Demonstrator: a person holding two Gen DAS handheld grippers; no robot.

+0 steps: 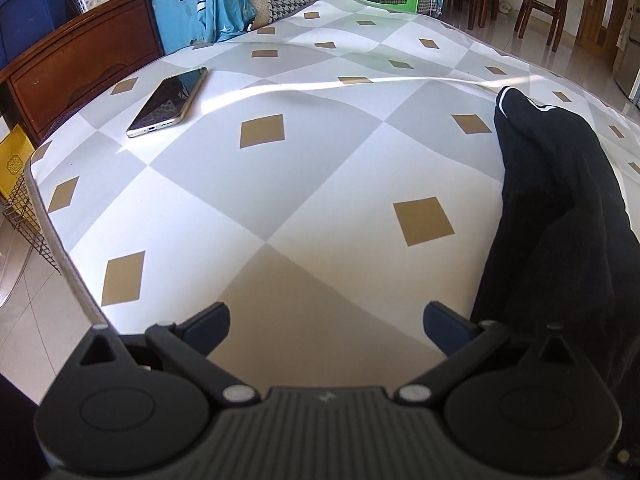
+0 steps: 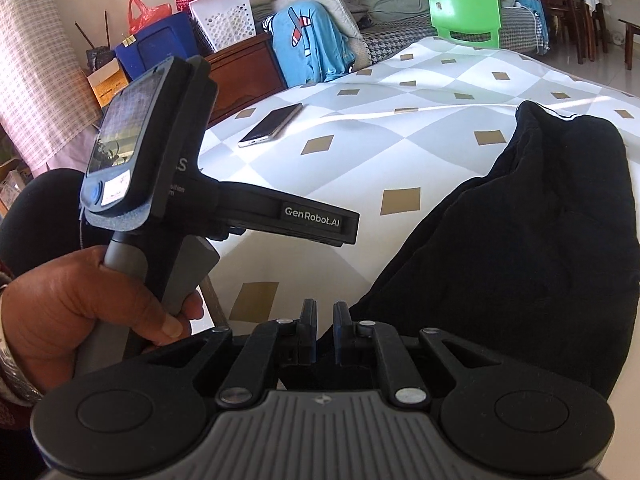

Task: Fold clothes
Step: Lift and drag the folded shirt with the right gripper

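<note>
left gripper (image 1: 326,330): jaws spread wide, nothing held between them | right gripper (image 2: 325,330): jaws parted by a narrow gap, nothing seen gripped | black garment (image 2: 520,216): heaped on right side of checked table (image 1: 280,184), phone (image 1: 168,102) well apart at left

a diamond-patterned table (image 1: 280,184) carries a phone (image 1: 168,102) and a black garment (image 1: 560,216), well apart.
</note>
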